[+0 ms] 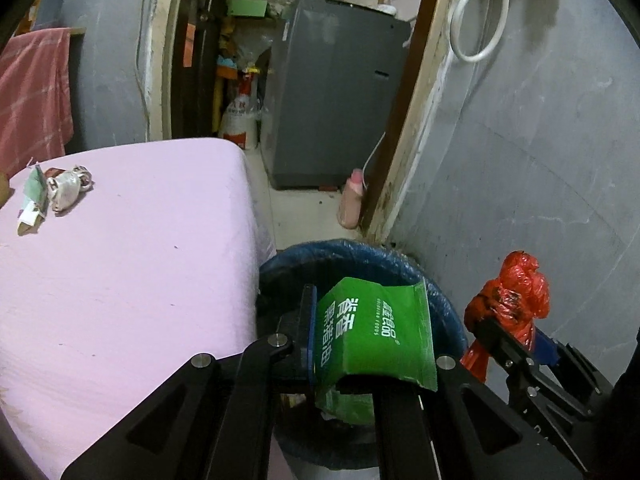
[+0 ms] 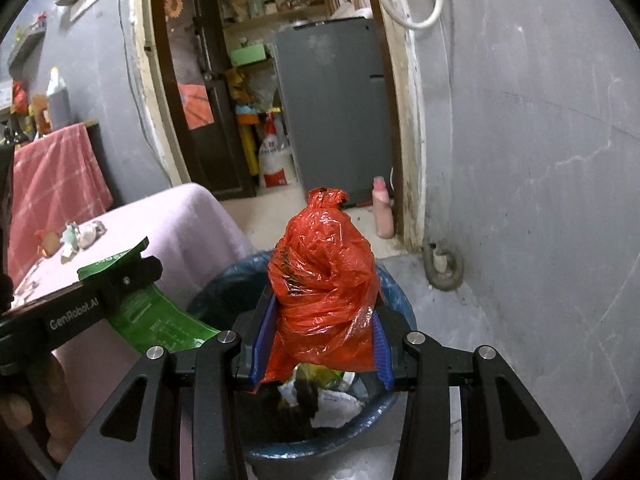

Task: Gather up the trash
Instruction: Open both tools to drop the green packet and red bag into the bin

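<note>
Now both grippers hold trash above the bin [image 2: 400, 304]: the left gripper [image 1: 372, 344] is closed thin on a green packet [image 1: 376, 336], the right gripper [image 2: 320, 344] clamps a red bag [image 2: 324, 292]. Best to open each only when its load hangs inside the rim. More wrappers [image 1: 64, 188] lie on the pink bed [image 1: 132, 280].

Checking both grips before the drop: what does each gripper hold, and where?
Left gripper: green packet, near one end. Right gripper: red plastic bag, around its lower bulk.
</note>
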### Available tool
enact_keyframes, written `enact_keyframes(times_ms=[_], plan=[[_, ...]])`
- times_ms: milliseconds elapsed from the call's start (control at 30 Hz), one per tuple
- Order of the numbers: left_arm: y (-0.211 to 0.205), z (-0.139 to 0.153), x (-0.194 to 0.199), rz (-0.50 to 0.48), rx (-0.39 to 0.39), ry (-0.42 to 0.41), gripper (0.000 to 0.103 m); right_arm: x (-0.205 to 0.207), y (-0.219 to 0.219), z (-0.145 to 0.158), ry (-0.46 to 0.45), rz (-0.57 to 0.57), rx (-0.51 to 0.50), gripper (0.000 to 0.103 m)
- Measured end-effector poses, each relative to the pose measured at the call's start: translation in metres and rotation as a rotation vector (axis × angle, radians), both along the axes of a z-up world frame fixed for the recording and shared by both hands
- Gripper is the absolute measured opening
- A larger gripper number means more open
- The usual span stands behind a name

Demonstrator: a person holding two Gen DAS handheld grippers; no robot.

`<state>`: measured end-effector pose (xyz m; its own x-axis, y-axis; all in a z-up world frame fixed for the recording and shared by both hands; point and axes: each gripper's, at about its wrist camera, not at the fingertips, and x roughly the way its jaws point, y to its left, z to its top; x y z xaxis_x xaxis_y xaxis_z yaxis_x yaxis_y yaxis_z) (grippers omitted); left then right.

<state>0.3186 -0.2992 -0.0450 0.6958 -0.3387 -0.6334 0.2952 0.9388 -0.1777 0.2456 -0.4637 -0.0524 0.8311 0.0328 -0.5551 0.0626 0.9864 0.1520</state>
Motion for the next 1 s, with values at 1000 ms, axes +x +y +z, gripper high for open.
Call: enact_keyframes(times_ms=[1000], plan=[[0.010, 0.005, -0.016, -0.045, -0.072, -0.049, 0.033, 0.008, -0.004, 0.000, 0.034, -0.015, 0.017, 0.053]])
